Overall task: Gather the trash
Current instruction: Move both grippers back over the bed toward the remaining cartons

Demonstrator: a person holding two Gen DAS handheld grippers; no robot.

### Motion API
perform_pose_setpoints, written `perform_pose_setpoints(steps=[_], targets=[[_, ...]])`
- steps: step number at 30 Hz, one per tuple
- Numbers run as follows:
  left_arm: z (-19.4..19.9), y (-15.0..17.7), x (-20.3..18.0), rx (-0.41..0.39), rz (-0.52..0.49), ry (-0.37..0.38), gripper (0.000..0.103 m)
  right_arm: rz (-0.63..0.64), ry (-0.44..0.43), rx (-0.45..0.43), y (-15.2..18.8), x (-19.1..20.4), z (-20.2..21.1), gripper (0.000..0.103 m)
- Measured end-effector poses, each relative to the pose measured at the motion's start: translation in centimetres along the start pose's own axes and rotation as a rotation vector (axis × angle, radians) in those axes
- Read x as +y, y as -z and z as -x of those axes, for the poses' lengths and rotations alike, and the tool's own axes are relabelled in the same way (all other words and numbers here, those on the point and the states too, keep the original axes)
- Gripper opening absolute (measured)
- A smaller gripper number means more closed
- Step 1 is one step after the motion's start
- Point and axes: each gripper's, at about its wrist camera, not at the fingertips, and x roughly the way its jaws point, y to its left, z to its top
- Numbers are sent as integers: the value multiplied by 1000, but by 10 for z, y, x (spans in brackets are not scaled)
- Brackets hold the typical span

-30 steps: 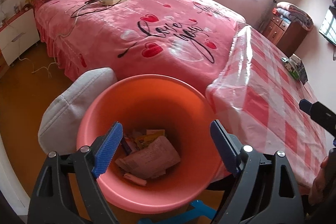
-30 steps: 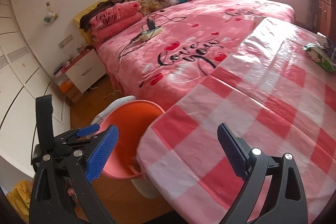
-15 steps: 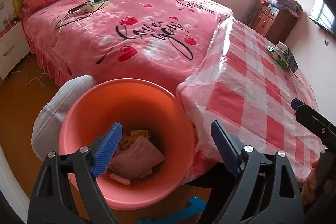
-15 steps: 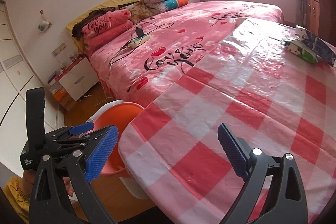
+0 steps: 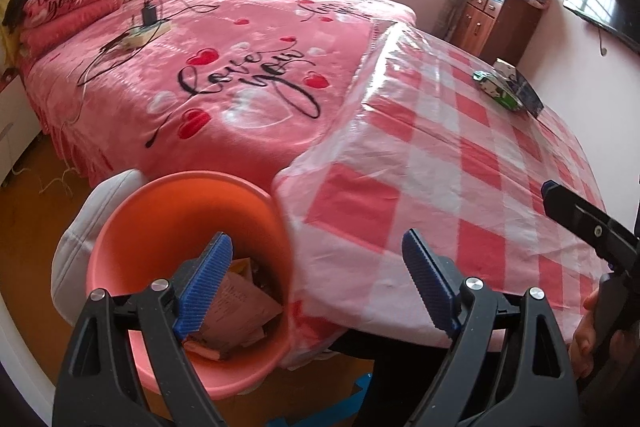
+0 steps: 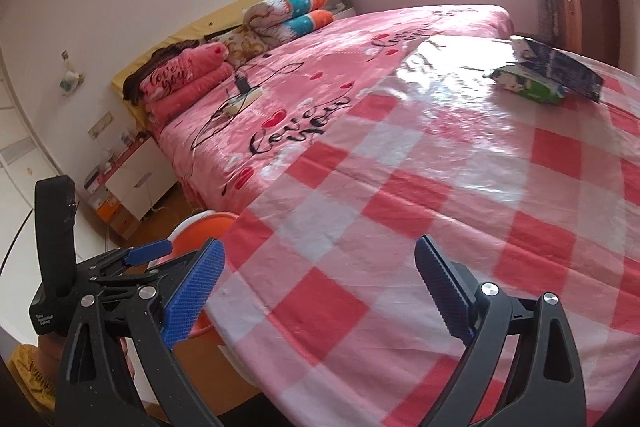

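Left gripper (image 5: 316,283) jaws wide apart, empty, above orange bin (image 5: 132,227) holding crumpled paper and wrappers (image 5: 236,311). Right gripper (image 6: 320,291) likewise spread, empty, over red-checked table (image 6: 460,187). Remaining trash at far table edge: green-white packet (image 6: 528,85), crinkled, touching a dark leaflet (image 6: 560,63).

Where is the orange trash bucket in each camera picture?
Left wrist view: the orange bucket fills the lower left, behind the left gripper, with paper inside.
Right wrist view: only the bucket's rim peeks out at lower left, mostly hidden by the checked tablecloth.
Shared landmark: the green packet on the tablecloth.
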Motion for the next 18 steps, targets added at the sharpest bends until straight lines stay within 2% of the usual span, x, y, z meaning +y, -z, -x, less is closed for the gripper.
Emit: perform_pose_setpoints(steps=[18], targets=[[-12,-7,-67,26,-126,14,88,-77,177,-104,-3,-73,34,95]])
